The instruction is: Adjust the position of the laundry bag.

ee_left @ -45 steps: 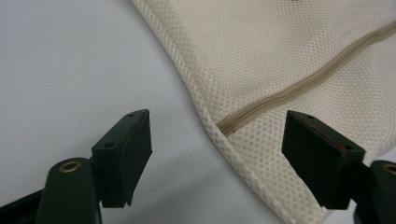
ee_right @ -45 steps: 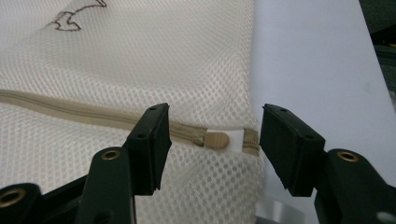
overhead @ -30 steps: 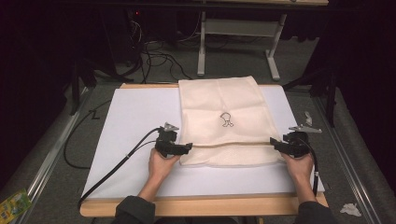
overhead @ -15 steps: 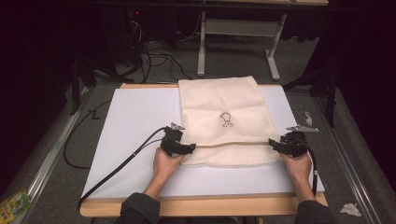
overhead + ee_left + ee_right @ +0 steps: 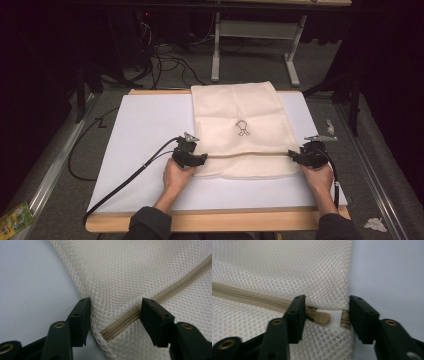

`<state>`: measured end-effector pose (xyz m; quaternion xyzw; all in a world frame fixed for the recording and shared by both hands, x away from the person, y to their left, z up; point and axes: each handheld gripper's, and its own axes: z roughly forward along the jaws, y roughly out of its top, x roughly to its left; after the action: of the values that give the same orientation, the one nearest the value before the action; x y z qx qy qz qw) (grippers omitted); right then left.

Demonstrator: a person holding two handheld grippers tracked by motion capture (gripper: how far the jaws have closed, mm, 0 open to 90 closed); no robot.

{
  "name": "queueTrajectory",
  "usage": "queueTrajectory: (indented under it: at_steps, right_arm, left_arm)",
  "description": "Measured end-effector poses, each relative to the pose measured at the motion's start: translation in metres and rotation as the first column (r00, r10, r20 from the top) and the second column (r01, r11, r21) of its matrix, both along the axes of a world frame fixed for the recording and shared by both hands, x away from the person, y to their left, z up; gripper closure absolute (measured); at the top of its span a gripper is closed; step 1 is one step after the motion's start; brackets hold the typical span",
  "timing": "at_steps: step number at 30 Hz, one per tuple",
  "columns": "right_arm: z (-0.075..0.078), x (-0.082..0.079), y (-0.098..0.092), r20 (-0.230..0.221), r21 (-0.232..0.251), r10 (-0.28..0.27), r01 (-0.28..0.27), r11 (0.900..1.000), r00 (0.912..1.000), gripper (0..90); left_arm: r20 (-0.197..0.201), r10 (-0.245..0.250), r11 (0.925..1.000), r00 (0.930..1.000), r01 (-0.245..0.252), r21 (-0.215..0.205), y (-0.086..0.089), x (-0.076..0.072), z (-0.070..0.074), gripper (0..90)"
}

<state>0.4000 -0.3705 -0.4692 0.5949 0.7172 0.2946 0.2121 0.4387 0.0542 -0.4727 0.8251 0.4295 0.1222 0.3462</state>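
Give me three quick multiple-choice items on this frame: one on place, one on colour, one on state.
1. Where does the zipper pull sit?
A. At the bag's end by the right gripper
B. By the left gripper
C. Mid-zipper

2. What colour is the mesh bag?
A. Blue
B. Cream
C. Black

3. How do the left gripper's jaws stand?
A. Clamped on the table edge
B. Fully shut on nothing
C. Apart, with the zipper end between them

Answers: 1 A, the tan pull lies between the right gripper's jaws. 2 B, the mesh is cream in every view. 3 C, gaps show beside both pads, though the jaws have just been closing.
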Motion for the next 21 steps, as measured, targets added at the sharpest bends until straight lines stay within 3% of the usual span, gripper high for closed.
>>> queueTrajectory:
  at_steps: [4, 7, 10, 17, 21]
  right_arm:
    - [0.001, -0.001, 0.002, 0.009, -0.001, 0.023, -0.023, 1.0, 0.9997, 63.0]
    - [0.005, -0.001, 0.004, 0.035, 0.024, 0.038, -0.039, 0.999, 0.9987, 74.8]
    - [0.005, -0.002, 0.005, 0.039, 0.021, 0.047, -0.048, 0.999, 0.9981, 76.9]
    - [0.008, -0.001, 0.006, 0.069, 0.045, 0.059, -0.062, 0.997, 0.9959, 81.3]
    - [0.009, 0.002, 0.007, 0.071, 0.088, 0.048, -0.055, 0.995, 0.9963, 81.5]
  left_arm:
    - [0.004, -0.003, 1.0, 1.0, 0.003, -0.002, 0.001, 0.001, 0.0, 55.3]
    - [-0.003, -0.008, 0.9999, 1.0, 0.008, -0.012, 0.001, 0.003, 0.001, 71.0]
    - [-0.013, -0.023, 0.9995, 0.9997, 0.023, -0.02, 0.0, 0.004, 0.002, 79.2]
    - [-0.015, -0.029, 0.9987, 0.9995, 0.028, -0.043, 0.004, 0.008, 0.01, 82.5]
    - [-0.002, -0.018, 0.9982, 0.9998, 0.018, -0.057, 0.009, 0.012, 0.017, 82.6]
